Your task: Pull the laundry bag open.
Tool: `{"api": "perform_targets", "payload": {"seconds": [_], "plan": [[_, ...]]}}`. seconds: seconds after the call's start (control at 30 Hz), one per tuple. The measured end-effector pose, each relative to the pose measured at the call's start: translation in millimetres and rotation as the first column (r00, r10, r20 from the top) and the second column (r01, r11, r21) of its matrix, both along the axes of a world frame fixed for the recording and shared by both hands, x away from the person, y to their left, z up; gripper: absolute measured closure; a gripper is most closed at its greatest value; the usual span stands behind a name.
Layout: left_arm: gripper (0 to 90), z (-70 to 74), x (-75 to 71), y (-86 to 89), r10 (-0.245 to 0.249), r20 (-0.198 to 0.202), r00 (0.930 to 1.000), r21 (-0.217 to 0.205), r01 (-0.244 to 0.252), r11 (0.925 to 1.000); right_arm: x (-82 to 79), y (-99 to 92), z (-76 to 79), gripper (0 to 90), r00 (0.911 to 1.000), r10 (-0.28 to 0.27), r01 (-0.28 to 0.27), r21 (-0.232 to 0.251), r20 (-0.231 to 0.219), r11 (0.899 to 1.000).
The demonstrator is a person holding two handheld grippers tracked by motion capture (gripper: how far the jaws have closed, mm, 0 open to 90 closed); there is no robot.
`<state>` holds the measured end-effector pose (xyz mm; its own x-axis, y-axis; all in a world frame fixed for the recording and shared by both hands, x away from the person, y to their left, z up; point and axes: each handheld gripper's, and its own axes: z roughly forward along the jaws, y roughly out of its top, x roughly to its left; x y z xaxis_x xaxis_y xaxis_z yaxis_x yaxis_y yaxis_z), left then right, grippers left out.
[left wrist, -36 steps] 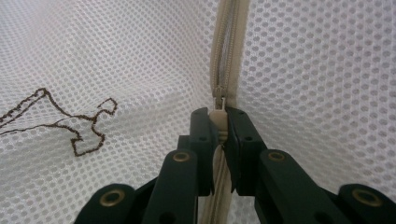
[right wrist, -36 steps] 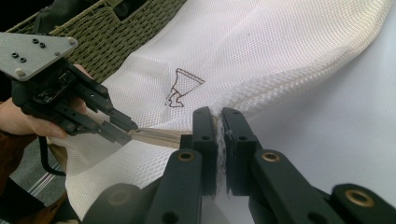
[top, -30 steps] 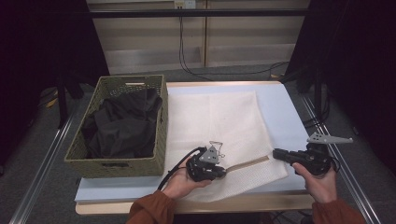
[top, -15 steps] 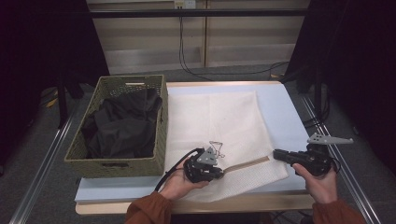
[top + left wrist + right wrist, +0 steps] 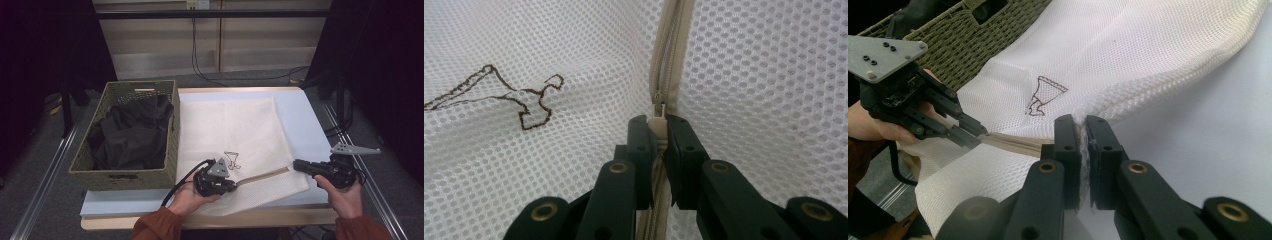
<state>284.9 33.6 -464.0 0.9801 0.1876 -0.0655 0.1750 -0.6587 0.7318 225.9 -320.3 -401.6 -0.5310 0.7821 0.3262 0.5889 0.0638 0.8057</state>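
High view: white mesh zippered laundry bag (image 5: 235, 135) lies flat on the pale blue desk (image 5: 300, 110), beside an olive woven basket (image 5: 125, 172) of dark clothes (image 5: 130, 135). Bag looks light, limp and loose-weave; likely to bunch and stretch when pulled, so best taken by the beige zipper tape (image 5: 262, 176) and the seamed edge, not open mesh

Left gripper view: left tool (image 5: 658, 131) nearly closed, pinching the tape just behind the small zipper pull (image 5: 659, 97)

Right gripper view: right tool (image 5: 1082, 131) nearly closed on the bag's edge at the zipper's far end, keeping it taut
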Motion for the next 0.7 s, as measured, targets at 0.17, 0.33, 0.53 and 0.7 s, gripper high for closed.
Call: {"api": "perform_targets", "payload": {"seconds": [0.17, 0.33, 0.53, 0.7], "plan": [[81.9, 1.3, 0.1, 3.9, 0.007, 0.001, 1.0000, 0.008, -0.007, 0.9999, -0.3, -0.7, -0.5, 85.3, 0.9999, -0.006, 0.006, 0.009, -0.010, 1.000], [81.9, -1.4, -1.9, 10.9, 0.027, -0.007, 0.9996, -0.007, -0.027, 0.9996, -2.0, -3.4, -2.3, 85.3, 0.9999, -0.016, 0.016, 0.009, -0.006, 1.000], [81.9, -1.3, -1.8, 17.3, 0.034, -0.007, 0.9994, -0.002, -0.034, 0.9994, -3.2, -4.2, -4.0, 85.3, 0.9998, -0.016, 0.017, 0.009, -0.010, 1.000], [81.9, 2.6, -4.0, 23.0, 0.035, 0.004, 0.9994, 0.026, -0.035, 0.9991, -3.4, -5.7, -5.0, 85.3, 0.9998, -0.016, 0.016, 0.011, -0.012, 1.000]]}}
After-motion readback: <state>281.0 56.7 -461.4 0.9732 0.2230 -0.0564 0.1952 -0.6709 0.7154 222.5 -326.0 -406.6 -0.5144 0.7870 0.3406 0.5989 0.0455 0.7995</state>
